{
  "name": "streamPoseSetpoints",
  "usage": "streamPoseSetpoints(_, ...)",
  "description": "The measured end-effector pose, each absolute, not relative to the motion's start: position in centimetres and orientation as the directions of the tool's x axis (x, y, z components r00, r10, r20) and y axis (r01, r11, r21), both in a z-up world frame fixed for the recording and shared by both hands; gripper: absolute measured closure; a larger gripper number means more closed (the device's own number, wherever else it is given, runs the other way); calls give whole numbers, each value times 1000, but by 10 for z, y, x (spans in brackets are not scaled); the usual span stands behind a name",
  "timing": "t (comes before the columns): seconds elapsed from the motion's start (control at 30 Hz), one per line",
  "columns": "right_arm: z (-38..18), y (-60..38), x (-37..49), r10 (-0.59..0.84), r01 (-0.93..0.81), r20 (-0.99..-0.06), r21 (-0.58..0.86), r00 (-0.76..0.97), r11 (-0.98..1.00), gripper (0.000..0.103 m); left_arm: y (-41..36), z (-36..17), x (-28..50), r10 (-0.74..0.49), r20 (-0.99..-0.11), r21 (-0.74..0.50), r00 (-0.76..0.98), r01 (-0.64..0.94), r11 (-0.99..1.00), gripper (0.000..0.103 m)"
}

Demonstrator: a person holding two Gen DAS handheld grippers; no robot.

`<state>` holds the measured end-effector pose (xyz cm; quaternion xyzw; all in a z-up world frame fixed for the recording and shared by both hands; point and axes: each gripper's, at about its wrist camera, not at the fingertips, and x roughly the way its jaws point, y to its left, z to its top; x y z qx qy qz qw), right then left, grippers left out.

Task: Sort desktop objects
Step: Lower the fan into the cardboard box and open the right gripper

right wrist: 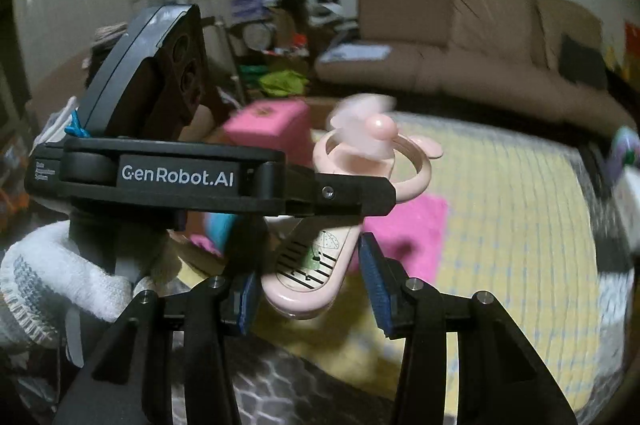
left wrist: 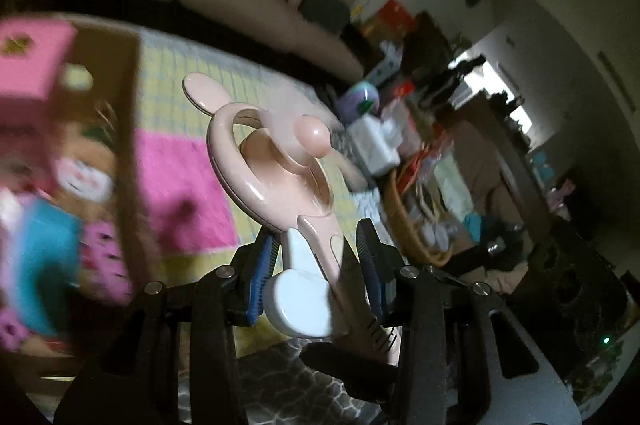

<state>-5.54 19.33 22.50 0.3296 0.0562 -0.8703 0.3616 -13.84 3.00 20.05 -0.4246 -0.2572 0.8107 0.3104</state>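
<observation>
A pink handheld fan (left wrist: 276, 161) with rabbit ears and a white base is clamped by its handle in my left gripper (left wrist: 320, 249), held up in the air. In the right wrist view the same fan (right wrist: 320, 257) shows, its blades blurred as if spinning. The left gripper's body (right wrist: 200, 181) crosses that view and holds the fan. My right gripper (right wrist: 312, 285) is open, with its blue pads on either side of the fan's handle end, not pressing it.
A brown cardboard box (left wrist: 120, 129) with a pink box (left wrist: 32, 65) and toys stands at the left. A yellow checked mat with a pink patch (left wrist: 180, 193) lies below. A beige sofa (right wrist: 480, 45) stands behind. A wicker basket (left wrist: 408, 225) with clutter is at the right.
</observation>
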Motion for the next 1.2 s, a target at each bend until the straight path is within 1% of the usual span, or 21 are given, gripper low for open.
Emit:
streamPoseSetpoints(0.1, 238, 157, -50, -614, 699, -604, 126, -508, -704, 56, -10, 216, -134, 704, -508, -681, -497, -269, -681, 67)
streamPoseSetpoints(0.2, 239, 114, -44, -636, 729, -607, 131, -477, -672, 56, -53, 218, -130, 676, -510, -674, -532, -241, -698, 67)
streamPoseSetpoints(0.3, 229, 76, -46, -654, 748, -619, 156, -435, -645, 56, -91, 208, -128, 646, -529, -668, -550, -199, -717, 67)
streamPoseSetpoints(0.4, 212, 42, -49, -670, 754, -631, 199, -391, -627, 56, -121, 191, -133, 615, -567, -655, -549, -152, -740, 67)
streamPoseSetpoints(0.47, 200, 21, -52, -681, 751, -639, 236, -359, -617, 57, -136, 178, -136, 600, -586, -651, -544, -125, -749, 65)
streamPoseSetpoints(0.63, 174, -7, -63, -689, 736, -659, 299, -301, -608, 57, -156, 158, -143, 590, -602, -648, -539, -101, -755, 66)
streamPoseSetpoints(0.77, 167, -9, -65, -655, 717, -688, 280, -314, -638, 57, -159, 154, -143, 577, -615, -627, -537, -112, -771, 65)
streamPoseSetpoints(0.87, 161, -2, -73, -642, 692, -702, 298, -308, -657, 55, -164, 157, -138, 565, -613, -619, -552, -109, -778, 57)
streamPoseSetpoints(0.93, 160, 9, -73, -643, 672, -701, 318, -307, -669, 54, -167, 158, -138, 566, -607, -626, -559, -103, -773, 48)
streamPoseSetpoints(1.07, 166, 25, -76, -649, 645, -691, 343, -319, -683, 52, -172, 163, -137, 556, -603, -626, -572, -93, -774, 48)
streamPoseSetpoints(1.2, 184, 46, -73, -666, 625, -656, 363, -355, -691, 43, -172, 173, -132, 546, -601, -616, -584, -97, -782, 39)
